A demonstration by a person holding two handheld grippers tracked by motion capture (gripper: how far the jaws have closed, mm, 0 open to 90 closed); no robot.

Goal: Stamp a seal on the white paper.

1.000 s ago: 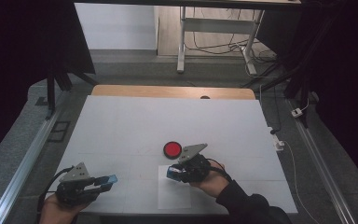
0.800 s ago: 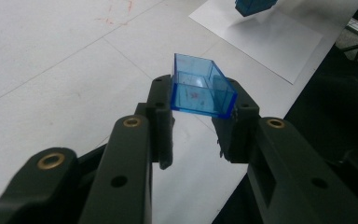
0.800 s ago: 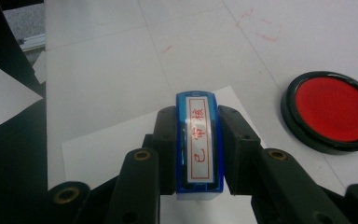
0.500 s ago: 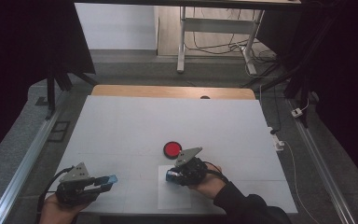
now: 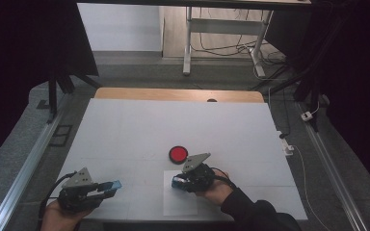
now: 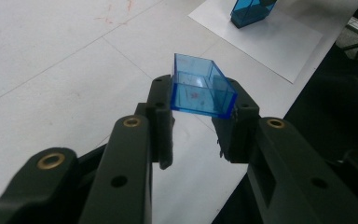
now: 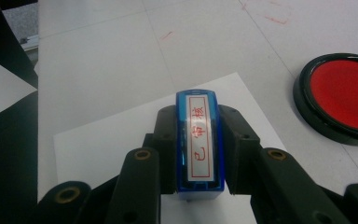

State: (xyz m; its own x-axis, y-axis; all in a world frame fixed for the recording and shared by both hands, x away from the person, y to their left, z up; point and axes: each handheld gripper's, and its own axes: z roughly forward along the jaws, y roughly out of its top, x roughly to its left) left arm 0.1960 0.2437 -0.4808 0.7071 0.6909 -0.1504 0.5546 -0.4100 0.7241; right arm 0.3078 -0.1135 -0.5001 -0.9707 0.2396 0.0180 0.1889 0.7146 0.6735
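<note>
Stamp (image 7: pixel 199 142) on paper sheet (image 5: pixel 180 204), ink pad (image 5: pixel 178 154) behind.

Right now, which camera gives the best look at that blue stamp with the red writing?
The right gripper view: the stamp sits close up, its red characters legible. The high view shows it as a small blue speck on the paper; the left gripper view shows it far off, partly cropped.

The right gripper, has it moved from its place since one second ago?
Yes, slightly. The right gripper, shut on the stamp, has moved a little nearer the person, away from the ink pad.
</note>
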